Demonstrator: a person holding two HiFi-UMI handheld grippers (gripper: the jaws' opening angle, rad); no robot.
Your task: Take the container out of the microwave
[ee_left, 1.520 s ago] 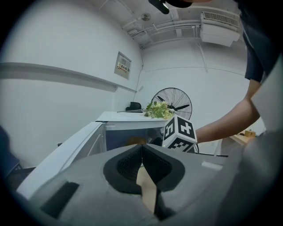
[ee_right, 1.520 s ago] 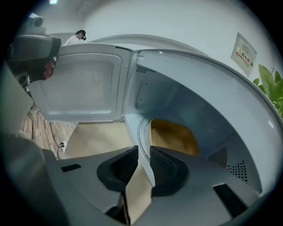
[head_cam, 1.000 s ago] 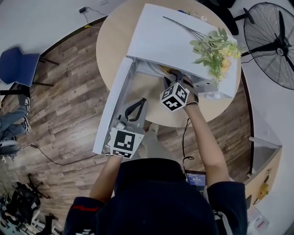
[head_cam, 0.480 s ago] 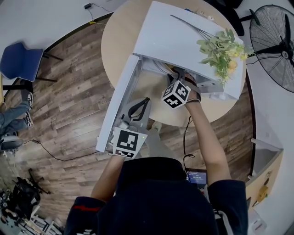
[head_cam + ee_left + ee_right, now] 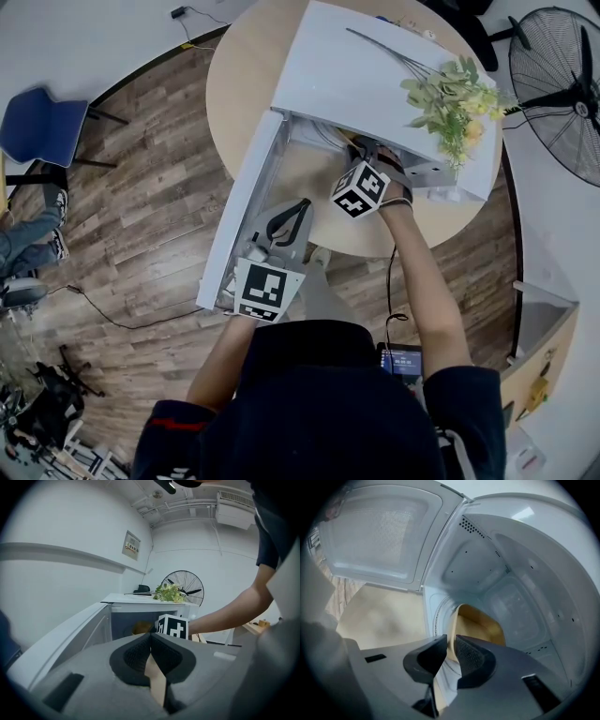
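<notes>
A white microwave (image 5: 375, 84) stands on the round table with its door (image 5: 246, 202) swung open to the left. Inside it sits a tan container (image 5: 480, 627), which the left gripper view also shows as the container (image 5: 139, 627) behind the marker cube. My right gripper (image 5: 451, 644) reaches into the cavity. Its jaws have just been closing and now press on the container's near wall. In the head view only the right gripper's cube (image 5: 359, 190) shows at the microwave's mouth. My left gripper (image 5: 302, 202) hangs shut and empty beside the open door, its pads (image 5: 140, 651) together.
Artificial flowers (image 5: 445, 108) lie on top of the microwave. The round table (image 5: 239, 84) leaves a strip of bare top in front of the microwave. A standing fan (image 5: 558, 84) is at the right, a blue chair (image 5: 37, 127) at the left on the wood floor.
The right gripper's cube has edged a little closer to the microwave's mouth. The left gripper has stayed beside the door.
</notes>
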